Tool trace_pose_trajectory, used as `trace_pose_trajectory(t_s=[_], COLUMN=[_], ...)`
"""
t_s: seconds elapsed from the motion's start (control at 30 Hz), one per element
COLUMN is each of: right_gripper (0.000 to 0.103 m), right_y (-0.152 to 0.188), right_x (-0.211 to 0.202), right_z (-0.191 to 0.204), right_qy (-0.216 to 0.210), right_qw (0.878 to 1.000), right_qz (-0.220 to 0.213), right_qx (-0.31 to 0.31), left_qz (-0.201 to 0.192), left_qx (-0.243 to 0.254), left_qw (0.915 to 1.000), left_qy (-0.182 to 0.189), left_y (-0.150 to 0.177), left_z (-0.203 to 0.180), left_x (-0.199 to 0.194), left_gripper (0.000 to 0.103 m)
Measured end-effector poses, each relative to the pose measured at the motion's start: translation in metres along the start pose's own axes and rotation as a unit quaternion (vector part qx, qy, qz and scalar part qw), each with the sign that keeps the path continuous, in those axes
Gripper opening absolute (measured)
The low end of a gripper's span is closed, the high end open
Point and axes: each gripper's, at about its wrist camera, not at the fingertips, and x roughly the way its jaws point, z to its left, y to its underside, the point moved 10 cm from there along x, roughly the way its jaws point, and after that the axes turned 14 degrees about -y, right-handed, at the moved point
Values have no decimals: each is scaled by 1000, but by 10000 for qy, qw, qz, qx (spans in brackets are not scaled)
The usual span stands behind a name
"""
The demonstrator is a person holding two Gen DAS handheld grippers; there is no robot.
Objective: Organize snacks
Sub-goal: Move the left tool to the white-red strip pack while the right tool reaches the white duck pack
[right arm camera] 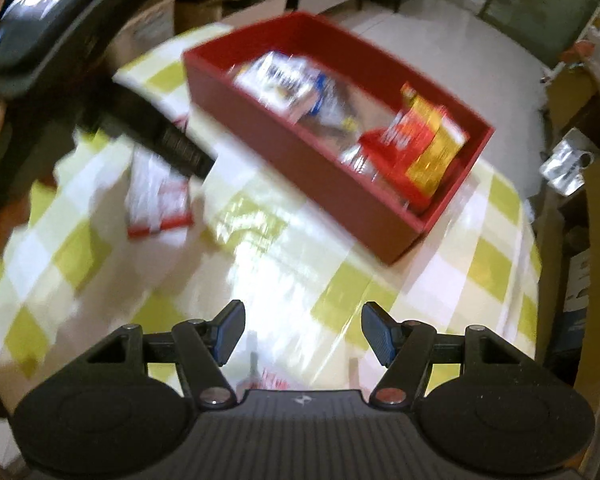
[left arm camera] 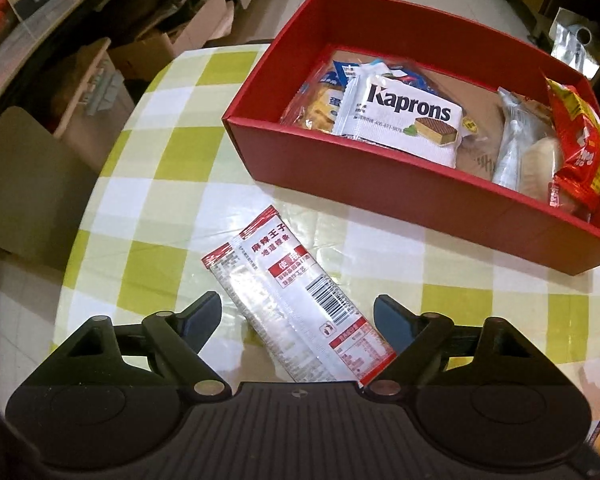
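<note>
- Right now the left tongs [left arm camera: 298, 318] are wide open and hold nothing. A white and red snack packet [left arm camera: 296, 300] lies flat on the tabletop [left arm camera: 172, 152] between the two open fingers.
- The right tongs [right arm camera: 303, 332] are wide open too, and they hold nothing. They hang over a bare patch of the checked cloth, well apart from the packet.
- The red box [left arm camera: 380, 184] sits on the tabletop just past the packet. It already has snacks in it.
- What could go wrong: the packet is thin, flat and shiny. The fingers may slide over it and pinch only air.
- The packet lies at a slant between the fingers. If they close on one corner, it may twist or slip out on the way to the box.
- The near wall of the box is tall. A packet carried too low could bump it and push the box along.
- The right view is blurry, so that hand seems to be moving fast. The two tools are near each other there and could knock together.
- Writing I can read: the white wafer pack [left arm camera: 400, 120] in the box says "Kaprons" in big dark letters, with a picture of a wafer.
- The packet on the tabletop has red Chinese writing and a barcode. I cannot read it for sure.
- The red and yellow bag [left arm camera: 580, 148] at the right end of the box has print too, but it is too crumpled to read.
</note>
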Motion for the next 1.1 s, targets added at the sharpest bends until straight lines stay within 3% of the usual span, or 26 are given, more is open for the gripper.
trace_pose_trajectory(t_s=[0.53, 1.1], right_gripper=[70, 70], right_y=[54, 78], right_x=[26, 21], right_z=[0, 21], right_qy=[-175, 44], right_qw=[9966, 9958], right_qz=[788, 904], right_qx=[-179, -107], left_qz=[274, 458], left_qx=[207, 557], left_qw=[9994, 9971], left_qy=[39, 243], left_y=[5, 39], left_z=[-19, -14], left_x=[14, 12], left_gripper=[84, 81])
